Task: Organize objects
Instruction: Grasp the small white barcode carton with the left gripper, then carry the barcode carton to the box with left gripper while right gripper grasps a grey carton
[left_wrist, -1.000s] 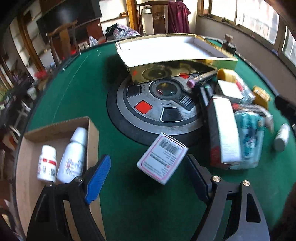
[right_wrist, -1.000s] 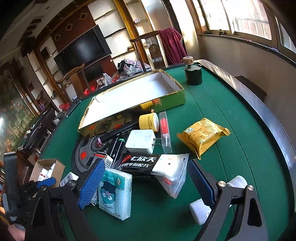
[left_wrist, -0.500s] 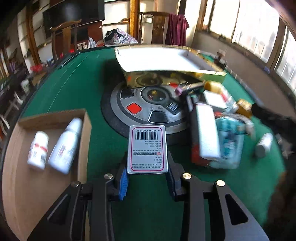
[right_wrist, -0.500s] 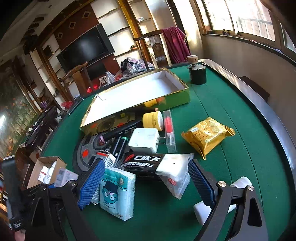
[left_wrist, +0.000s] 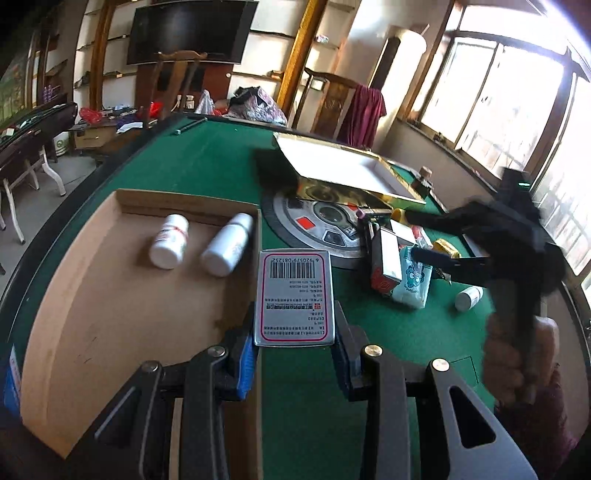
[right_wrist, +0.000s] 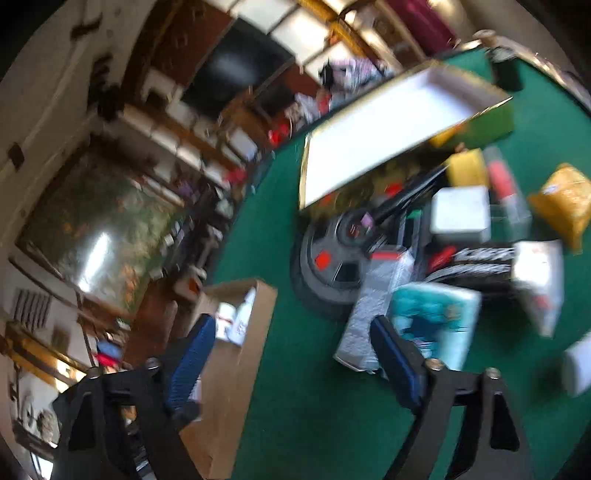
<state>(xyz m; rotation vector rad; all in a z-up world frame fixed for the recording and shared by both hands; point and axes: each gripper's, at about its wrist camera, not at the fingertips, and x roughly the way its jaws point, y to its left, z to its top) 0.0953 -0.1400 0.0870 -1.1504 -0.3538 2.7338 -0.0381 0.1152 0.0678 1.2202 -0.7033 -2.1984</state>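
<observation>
A small white box (left_wrist: 294, 297) with a barcode is pinched between the pads of the left gripper (left_wrist: 294, 354) and is held above the right wall of the cardboard tray (left_wrist: 110, 317), where two white bottles (left_wrist: 201, 245) lie. The right gripper (right_wrist: 291, 354) is spread, its jaws having just been closing, nothing between them.

Matt green felt table (left_wrist: 207, 162); raw brown cardboard tray (left_wrist: 110, 302); glossy printed paper medicine box (left_wrist: 294, 295); smooth white plastic bottles (left_wrist: 169, 242).
</observation>
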